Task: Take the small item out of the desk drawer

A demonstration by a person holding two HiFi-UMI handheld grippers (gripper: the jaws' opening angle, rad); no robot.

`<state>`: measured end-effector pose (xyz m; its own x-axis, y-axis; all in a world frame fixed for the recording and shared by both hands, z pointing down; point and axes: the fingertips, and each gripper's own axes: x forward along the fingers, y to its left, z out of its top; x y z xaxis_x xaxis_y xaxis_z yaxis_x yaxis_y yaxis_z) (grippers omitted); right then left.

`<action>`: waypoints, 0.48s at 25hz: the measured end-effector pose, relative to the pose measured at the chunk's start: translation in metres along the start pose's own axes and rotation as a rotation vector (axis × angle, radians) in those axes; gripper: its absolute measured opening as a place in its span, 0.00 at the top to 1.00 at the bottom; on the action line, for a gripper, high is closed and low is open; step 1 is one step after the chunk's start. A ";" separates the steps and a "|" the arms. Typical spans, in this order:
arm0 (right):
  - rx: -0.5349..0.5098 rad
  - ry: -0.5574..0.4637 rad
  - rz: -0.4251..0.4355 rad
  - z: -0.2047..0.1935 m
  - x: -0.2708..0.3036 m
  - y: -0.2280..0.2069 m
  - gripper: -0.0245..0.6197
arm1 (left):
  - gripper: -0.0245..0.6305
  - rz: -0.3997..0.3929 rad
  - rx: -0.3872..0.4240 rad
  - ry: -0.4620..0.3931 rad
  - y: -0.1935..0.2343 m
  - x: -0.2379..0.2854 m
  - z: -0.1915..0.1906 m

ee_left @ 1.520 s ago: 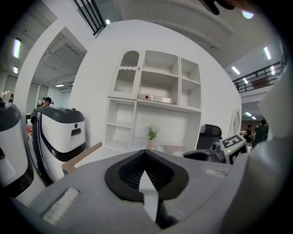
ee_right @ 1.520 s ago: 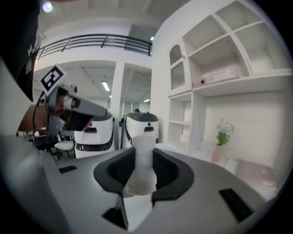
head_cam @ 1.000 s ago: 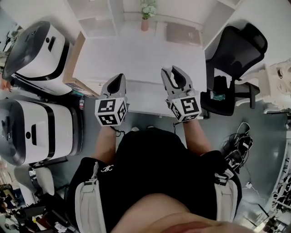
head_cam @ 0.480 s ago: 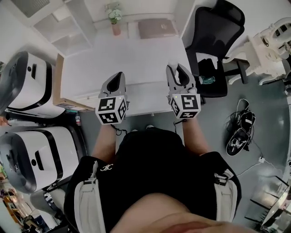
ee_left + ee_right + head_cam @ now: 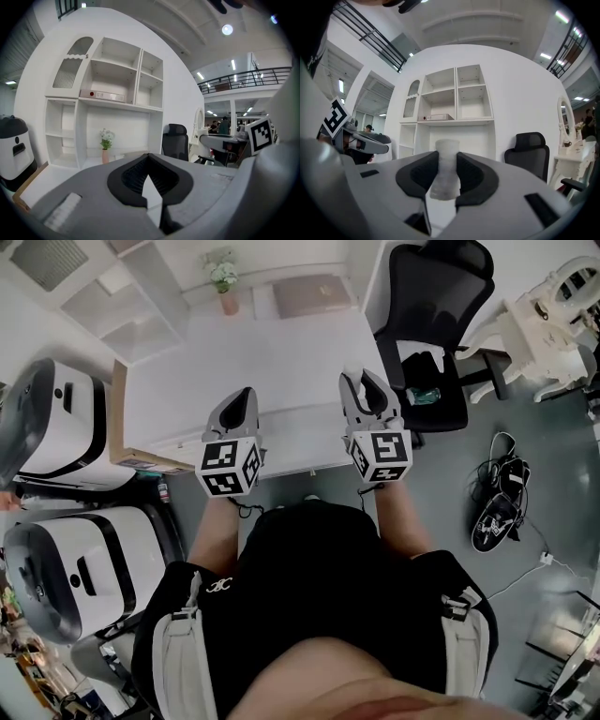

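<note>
Already my right gripper (image 5: 446, 157) is clenched on the small item (image 5: 444, 180), a pale piece standing upright between its pads, above the desk's (image 5: 281, 352) near edge. My left gripper (image 5: 149, 157) is closed and empty.

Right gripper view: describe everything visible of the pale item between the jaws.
The pale item is whitish and frosted-looking, roughly cylindrical, flat-topped. It stands upright in the right hand-held gripper, whose dark pads press both its sides; its top rises above them. Blurred, so its material is unclear.
</note>
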<state>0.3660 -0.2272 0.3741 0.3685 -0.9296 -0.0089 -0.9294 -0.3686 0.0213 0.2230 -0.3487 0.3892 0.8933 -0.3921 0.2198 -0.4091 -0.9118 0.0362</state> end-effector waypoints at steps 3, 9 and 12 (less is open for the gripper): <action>-0.004 0.006 0.001 -0.002 -0.001 0.001 0.78 | 0.94 0.002 -0.001 -0.001 -0.001 -0.004 -0.001; -0.003 0.033 0.002 -0.007 0.001 0.004 0.78 | 0.94 0.015 -0.006 -0.004 0.002 -0.012 -0.002; 0.007 0.031 0.009 -0.008 0.001 0.006 0.78 | 0.94 0.021 -0.008 -0.003 0.004 -0.016 -0.003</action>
<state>0.3610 -0.2299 0.3817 0.3601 -0.9326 0.0222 -0.9329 -0.3599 0.0146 0.2072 -0.3455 0.3886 0.8850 -0.4114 0.2180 -0.4292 -0.9024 0.0394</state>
